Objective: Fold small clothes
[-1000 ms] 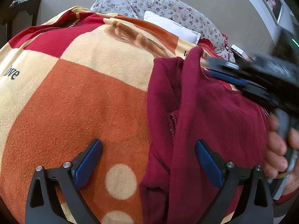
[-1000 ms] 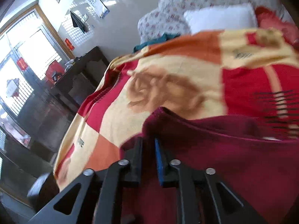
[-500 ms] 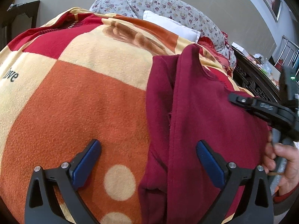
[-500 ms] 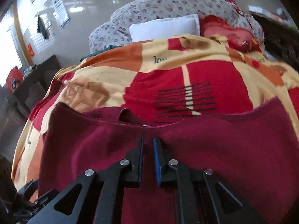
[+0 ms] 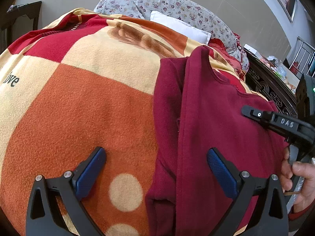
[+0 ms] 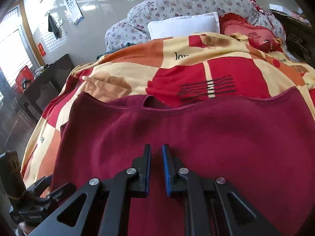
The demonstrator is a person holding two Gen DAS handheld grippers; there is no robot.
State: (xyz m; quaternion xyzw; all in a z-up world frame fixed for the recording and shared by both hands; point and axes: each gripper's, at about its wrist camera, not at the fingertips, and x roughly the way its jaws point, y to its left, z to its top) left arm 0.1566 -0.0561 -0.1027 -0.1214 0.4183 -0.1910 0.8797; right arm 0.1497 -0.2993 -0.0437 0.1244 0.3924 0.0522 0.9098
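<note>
Dark red fleece garment: lying flat on a checked fleece blanket in orange, cream and red, its left edge doubled over into a narrow lengthwise fold. Left gripper: black frame with blue-padded fingers spread wide, one over the orange blanket, the other over the garment, nothing held; right gripper: fingers drawn nearly together with a thin gap between the pads, hovering low over the garment, no cloth visibly clamped. Background: grey floral-print pillows and a white rectangular cushion at the far end of the bed.
</note>
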